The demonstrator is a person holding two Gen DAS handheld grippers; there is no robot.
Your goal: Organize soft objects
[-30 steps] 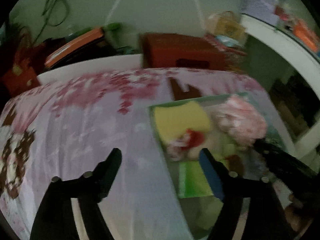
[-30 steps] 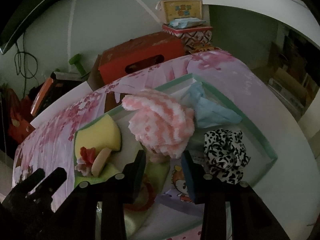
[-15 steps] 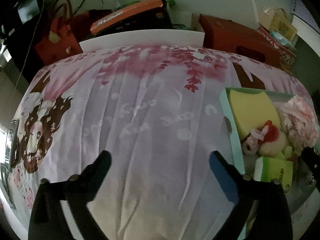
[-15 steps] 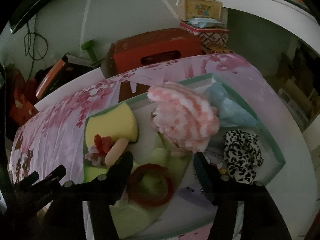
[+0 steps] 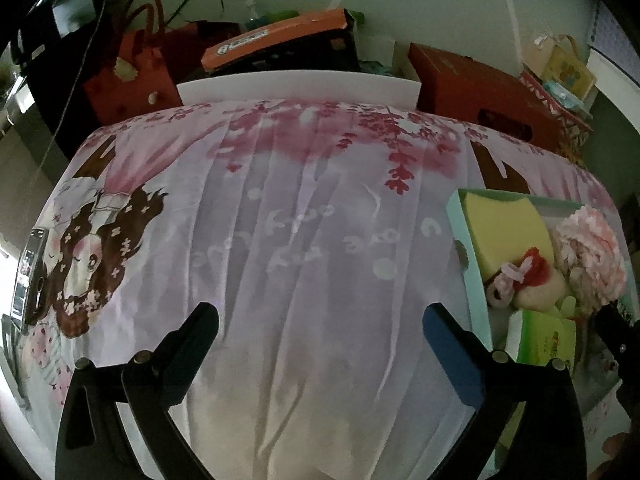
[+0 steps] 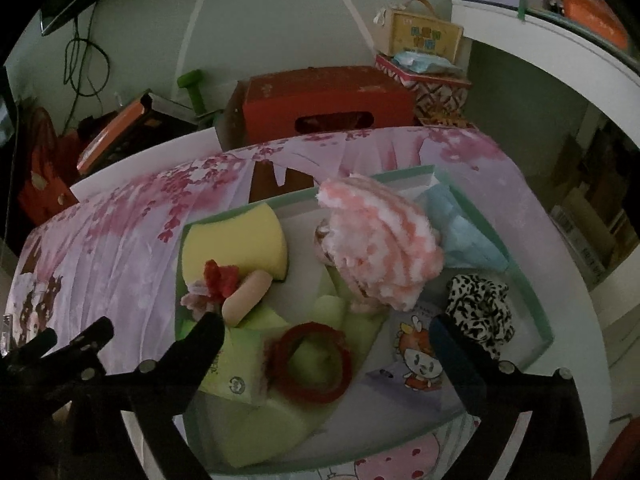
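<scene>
— Both grippers, how do they stand?
— The left gripper hangs spread wide over the bare cloth; the right gripper is spread too, empty, above the red scrunchie.
— And the soft things?
— Inside the green-rimmed tray: yellow sponge far left, pink fluffy cloth middle, leopard scrunchie right.

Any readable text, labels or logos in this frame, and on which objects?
Nothing can be read for certain.
Orange box: oval logo, blurred.
Green packet: round mark and print, too small.
Cartoon packet: small print, unreadable.
Yellow case: blue characters, blurred.
Cloth: pale script, illegible.
</scene>
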